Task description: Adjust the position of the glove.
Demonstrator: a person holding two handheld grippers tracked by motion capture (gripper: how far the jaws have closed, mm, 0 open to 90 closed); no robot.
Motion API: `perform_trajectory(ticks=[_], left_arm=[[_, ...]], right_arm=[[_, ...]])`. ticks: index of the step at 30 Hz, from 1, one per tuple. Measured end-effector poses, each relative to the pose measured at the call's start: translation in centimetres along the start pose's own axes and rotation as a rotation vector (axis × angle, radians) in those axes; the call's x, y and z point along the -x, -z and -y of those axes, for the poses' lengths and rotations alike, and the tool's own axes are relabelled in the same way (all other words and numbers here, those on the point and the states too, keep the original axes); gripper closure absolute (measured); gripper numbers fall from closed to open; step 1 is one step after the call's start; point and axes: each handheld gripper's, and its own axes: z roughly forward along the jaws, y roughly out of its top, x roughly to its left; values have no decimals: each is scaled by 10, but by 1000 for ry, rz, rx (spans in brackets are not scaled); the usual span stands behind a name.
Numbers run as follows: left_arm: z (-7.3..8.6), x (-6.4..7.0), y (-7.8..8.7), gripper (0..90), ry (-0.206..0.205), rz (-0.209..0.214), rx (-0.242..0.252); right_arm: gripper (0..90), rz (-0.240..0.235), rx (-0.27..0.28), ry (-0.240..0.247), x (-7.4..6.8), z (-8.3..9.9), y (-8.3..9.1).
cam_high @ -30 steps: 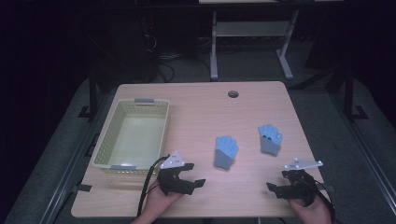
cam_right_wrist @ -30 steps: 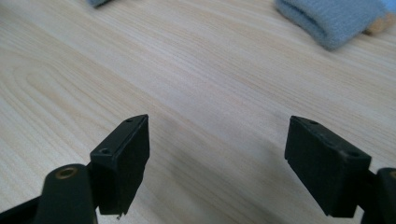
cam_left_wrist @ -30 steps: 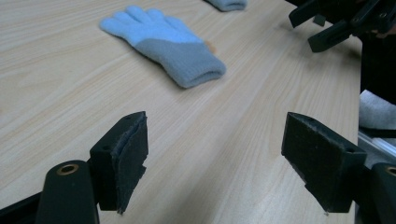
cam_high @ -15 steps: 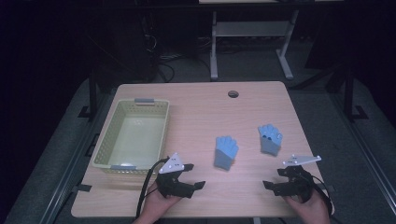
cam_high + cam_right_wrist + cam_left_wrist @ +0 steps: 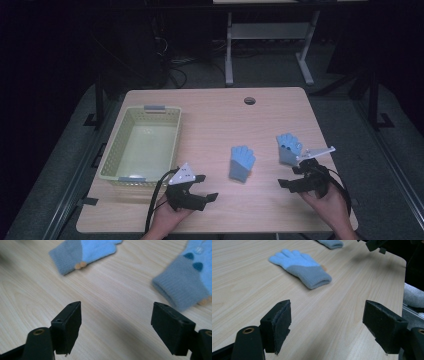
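Blue knitted gloves, two of them, lay flat on the pale wooden desk (image 5: 220,120), both with grey cuffs turned toward the near edge and fingers pointing toward the far edge. One glove (image 5: 242,162) sat roughly midway along the near half of the desk; the other glove (image 5: 289,148) lay toward the right edge, apart from the first with bare wood between them. In the right gripper view the second glove showed dark blue dots on its palm, and a small orange tag seemed to peek from each cuff, though the blur made that hard to confirm.

Two grippers were in play, one in each hand, both near the near edge. The left gripper (image 5: 196,196) hovered just beside the near right corner of a basket (image 5: 116,150), its jaws spread wide and holding nothing, pointing toward the middle glove, which lay ahead of them on open wood. The right gripper (image 5: 294,179) sat just short of the cuff of the right-hand glove, jaws likewise wide apart and empty; its own view showed that cuff ahead and to one side, not between the pads.

One pale green slatted basket stood along the left edge of the desk, with nothing visible inside. One round cable hole (image 5: 249,100) sat near the far edge.
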Motion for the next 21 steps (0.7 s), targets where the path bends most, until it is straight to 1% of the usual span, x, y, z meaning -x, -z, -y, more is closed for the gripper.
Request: perform_trajectory(ticks=[4,5,6,8,9,10,11,12,13,17,19,20,21], left_arm=[[1,1,0,227,0,1,-3],[1,1,0,227,0,1,-3],[1,2,0,227,6,1,6],[0,2,0,227,5,2,12],[0,2,0,227,5,2,12],[0,2,0,227,-6,2,11],[0,2,0,227,-6,2,10],[0,2,0,227,1,3,15],[0,2,0,227,-3,3,13],[-1,1,2,227,4,2,24],[-1,0,3,227,10,-1,26],[-1,-1,3,227,11,-2,27],[-1,-1,3,227,11,-2,27]], right_arm=[[259,-1,-32,-3,5,-12,-3],[259,-1,-32,-3,5,-12,-3],[261,11,-42,6,7,-20,-3],[266,19,-44,7,8,-27,-2],[266,19,-44,7,8,-27,-2],[267,26,-50,6,9,-30,-2],[267,30,-50,7,11,-35,-1],[268,44,-60,11,14,-42,-2],[270,49,-59,19,16,-44,-3],[285,63,-77,12,23,-56,-6],[308,56,-61,2,28,-59,-8],[307,57,-71,-9,31,-61,-9],[309,69,-84,-17,33,-63,-11]])
